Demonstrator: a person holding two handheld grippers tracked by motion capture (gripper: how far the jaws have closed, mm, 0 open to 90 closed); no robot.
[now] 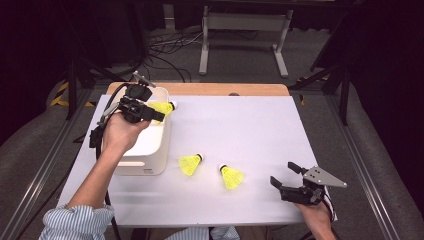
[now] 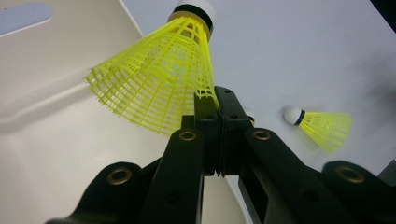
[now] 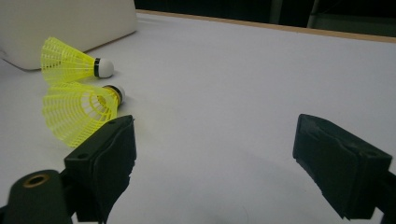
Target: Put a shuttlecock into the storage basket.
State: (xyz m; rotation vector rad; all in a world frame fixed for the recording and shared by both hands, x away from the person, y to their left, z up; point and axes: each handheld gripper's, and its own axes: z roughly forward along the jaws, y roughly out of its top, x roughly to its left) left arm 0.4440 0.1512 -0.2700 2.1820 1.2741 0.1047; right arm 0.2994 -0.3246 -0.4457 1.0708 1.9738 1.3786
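My left gripper (image 2: 217, 100) pinches the skirt edge of a yellow shuttlecock (image 2: 159, 79) over the white bin (image 2: 42, 116); another shuttlecock (image 2: 322, 127) lies on the table (image 2: 299, 51).

Two shuttlecocks (image 1: 191, 164) (image 1: 231, 177) on table (image 1: 250, 125), right of box (image 1: 150, 150)

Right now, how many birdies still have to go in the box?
None shows inside the white box so far. The left gripper pinches one yellow shuttlecock by its skirt over the box. Two more wait on the table, near the open right gripper.
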